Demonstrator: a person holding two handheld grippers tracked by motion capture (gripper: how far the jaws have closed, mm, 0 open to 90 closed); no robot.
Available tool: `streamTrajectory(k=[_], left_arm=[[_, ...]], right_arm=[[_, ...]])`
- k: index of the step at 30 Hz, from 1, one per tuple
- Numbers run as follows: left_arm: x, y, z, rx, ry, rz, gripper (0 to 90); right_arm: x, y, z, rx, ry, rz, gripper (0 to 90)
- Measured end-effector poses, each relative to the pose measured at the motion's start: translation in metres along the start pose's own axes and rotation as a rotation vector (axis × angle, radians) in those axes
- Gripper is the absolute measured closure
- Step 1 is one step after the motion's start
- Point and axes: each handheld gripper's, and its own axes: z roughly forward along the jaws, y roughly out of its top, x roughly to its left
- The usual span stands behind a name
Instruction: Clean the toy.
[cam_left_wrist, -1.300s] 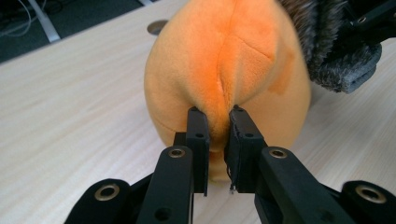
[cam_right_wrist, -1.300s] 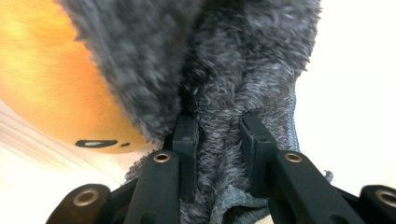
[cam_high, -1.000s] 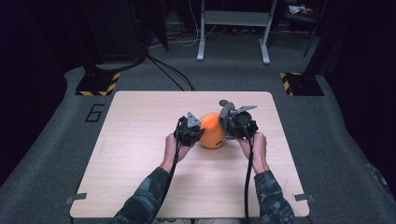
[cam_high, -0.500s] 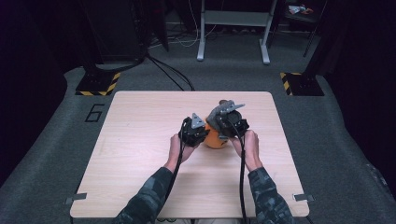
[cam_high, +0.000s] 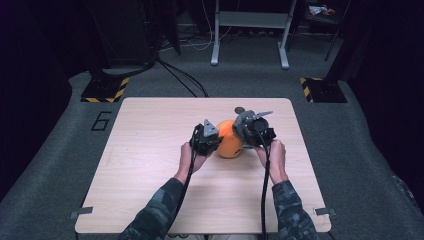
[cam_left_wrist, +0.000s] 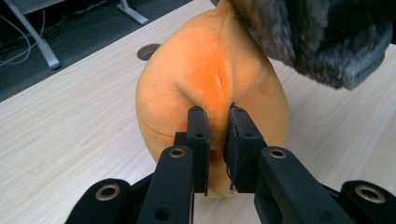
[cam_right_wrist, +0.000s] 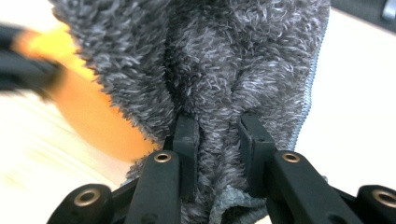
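An orange plush toy (cam_high: 229, 142) sits on the wooden table (cam_high: 150, 150), a little right of its middle. My left gripper (cam_high: 216, 143) is at the toy's left side. In the left gripper view, the left gripper (cam_left_wrist: 218, 119) is shut on a fold of the orange plush (cam_left_wrist: 205, 74). A grey fuzzy cloth (cam_high: 243, 121) lies over the toy's right top. My right gripper (cam_right_wrist: 217, 126) is shut on a bunch of this grey cloth (cam_right_wrist: 210, 56), with the orange plush (cam_right_wrist: 88, 112) blurred behind it. From above, the right gripper (cam_high: 246, 135) is at the toy's right side.
A round cable hole (cam_high: 239, 110) lies in the tabletop just behind the toy. The table's far edge and right edge are close by. Black stands with yellow-black striped feet (cam_high: 105, 92) and a white frame (cam_high: 250, 30) stand on the grey floor beyond.
The right gripper with the grey cloth has shifted slightly left, closer over the orange toy. The left gripper has stayed put, still pinching the plush.
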Motion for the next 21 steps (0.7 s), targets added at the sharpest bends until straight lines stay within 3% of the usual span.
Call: streamTrajectory(k=[5,10,15,21], left_arm=[[-0.005,0.002,0.001,0.005,-0.009,0.037,80.8],[-0.006,0.002,0.001,-0.002,-0.016,0.036,80.9],[-0.005,0.0,0.004,0.02,0.002,0.021,80.8],[-0.001,-0.003,0.004,0.017,0.014,-0.025,80.8]], right_arm=[[0.014,0.014,-0.012,-0.064,0.009,-0.033,71.3],[0.021,0.019,-0.006,-0.064,0.03,-0.042,71.1],[0.021,0.013,0.008,-0.02,0.045,-0.06,71.8],[0.013,-0.001,0.02,0.055,0.078,-0.039,72.3]])
